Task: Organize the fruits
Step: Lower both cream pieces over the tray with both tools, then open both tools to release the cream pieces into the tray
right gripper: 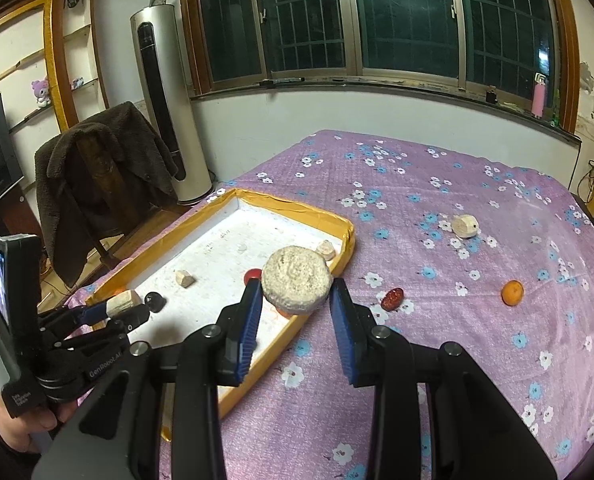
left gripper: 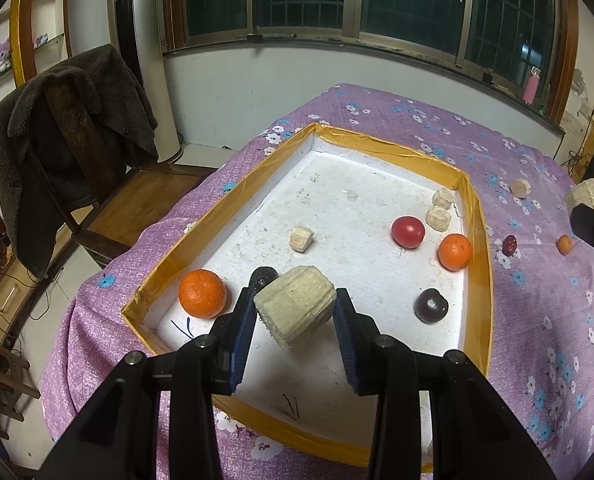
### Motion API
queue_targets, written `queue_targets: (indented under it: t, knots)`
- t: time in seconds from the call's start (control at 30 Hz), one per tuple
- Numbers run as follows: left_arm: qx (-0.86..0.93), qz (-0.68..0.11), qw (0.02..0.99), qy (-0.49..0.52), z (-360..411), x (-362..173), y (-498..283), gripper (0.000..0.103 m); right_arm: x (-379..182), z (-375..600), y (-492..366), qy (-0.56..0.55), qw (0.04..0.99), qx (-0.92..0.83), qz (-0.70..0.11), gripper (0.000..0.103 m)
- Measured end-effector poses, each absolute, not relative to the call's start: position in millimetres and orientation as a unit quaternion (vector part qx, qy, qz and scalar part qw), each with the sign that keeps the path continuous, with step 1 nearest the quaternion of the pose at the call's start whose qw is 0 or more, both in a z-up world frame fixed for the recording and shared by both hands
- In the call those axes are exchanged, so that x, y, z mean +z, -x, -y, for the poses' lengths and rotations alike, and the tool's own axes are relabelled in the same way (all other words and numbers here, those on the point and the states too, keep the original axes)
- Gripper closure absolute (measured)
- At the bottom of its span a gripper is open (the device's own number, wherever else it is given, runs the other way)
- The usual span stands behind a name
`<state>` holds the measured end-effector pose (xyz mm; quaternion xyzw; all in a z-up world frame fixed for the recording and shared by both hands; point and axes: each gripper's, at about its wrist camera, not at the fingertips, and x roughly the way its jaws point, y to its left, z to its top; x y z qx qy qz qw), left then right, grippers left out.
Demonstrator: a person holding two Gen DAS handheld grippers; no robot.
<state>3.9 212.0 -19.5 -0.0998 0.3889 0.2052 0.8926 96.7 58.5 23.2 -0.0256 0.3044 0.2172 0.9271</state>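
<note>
Your left hand-held gripper (left gripper: 295, 312) clamps a pale chunk (left gripper: 295, 310) above the tray (left gripper: 479, 240); your right hand-held gripper (right gripper: 296, 294) grips a pale round (right gripper: 296, 280) at the tray's 3 o'clock rim. Small orange (right gripper: 512, 293) on the counter (right gripper: 457, 360), 3 o'clock.

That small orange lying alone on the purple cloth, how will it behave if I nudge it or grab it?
The orange looks round, so a nudge would probably send it rolling, though the soft cloth may slow it. It seems small beside the tool's pads, so likely light. Its skin looks smooth; a curved surface could slip from an off-centre squeeze.
</note>
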Motion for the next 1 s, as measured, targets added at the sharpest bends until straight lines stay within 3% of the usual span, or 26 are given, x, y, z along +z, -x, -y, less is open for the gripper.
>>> queue_targets:
  t: [1.0]
  knots:
    - [0.223,-0.401,0.883,0.095,-228.1,-25.7,-20.4,0.065,-10.4,-103.2,-170.3,0.055,0.901,0.236,-0.359,0.067]
